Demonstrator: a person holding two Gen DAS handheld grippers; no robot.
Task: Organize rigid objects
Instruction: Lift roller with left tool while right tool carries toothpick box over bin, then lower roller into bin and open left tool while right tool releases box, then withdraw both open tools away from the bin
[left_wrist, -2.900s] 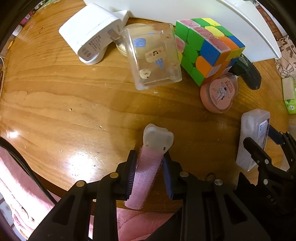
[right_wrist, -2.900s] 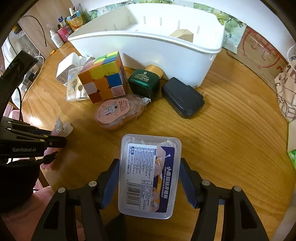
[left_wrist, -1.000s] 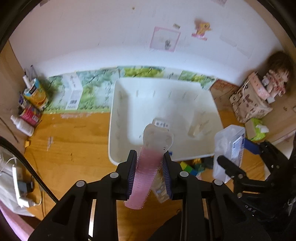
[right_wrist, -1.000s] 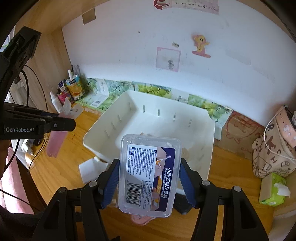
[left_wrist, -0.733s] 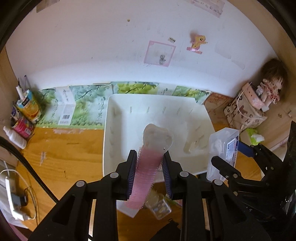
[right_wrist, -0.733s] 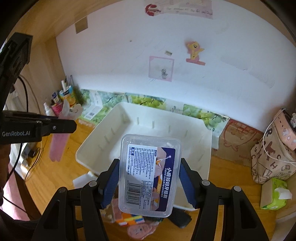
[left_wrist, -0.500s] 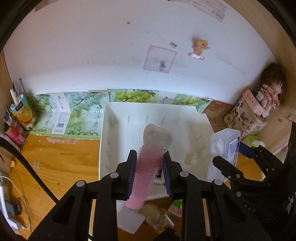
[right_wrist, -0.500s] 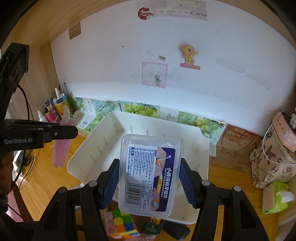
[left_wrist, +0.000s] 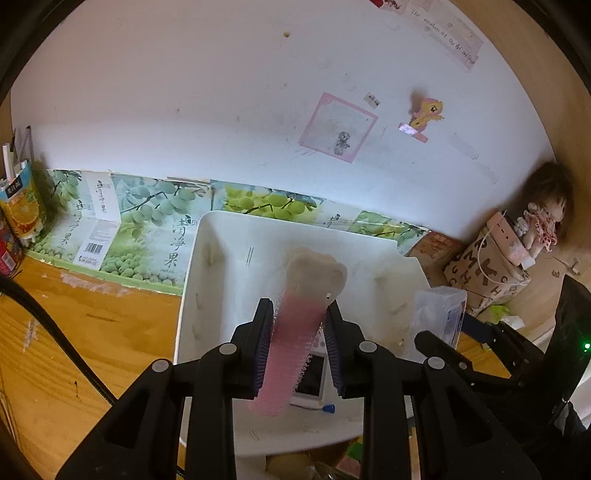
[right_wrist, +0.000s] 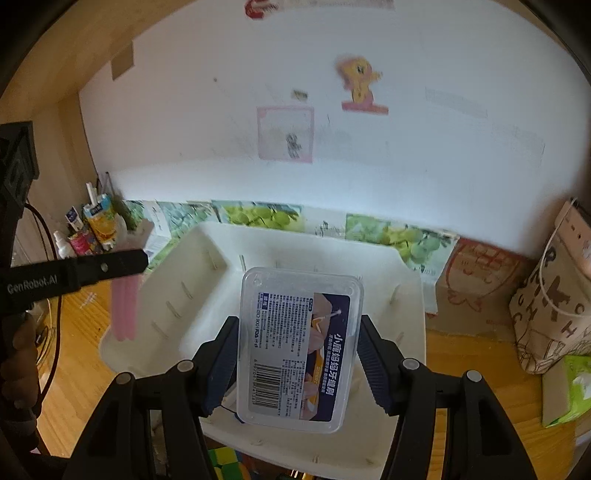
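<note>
My left gripper is shut on a pink ribbed stick with a white tooth-shaped end. It holds the stick in the air above the near part of the white plastic basket. My right gripper is shut on a clear plastic box with a printed label, also held above the basket. The left gripper with the pink stick shows at the left of the right wrist view. The box shows at the right of the left wrist view. A small white device lies in the basket.
The basket stands on a wooden desk against a white wall. Grape-print cartons line the wall. A juice carton and small bottles stand at the left. A printed bag, a green tissue pack and a doll are at the right. A colour cube lies below the basket's front rim.
Both grippers lifted their objects off the desk, rose and moved forward over the basket. In the last half second the basket has come closer under both of them.
</note>
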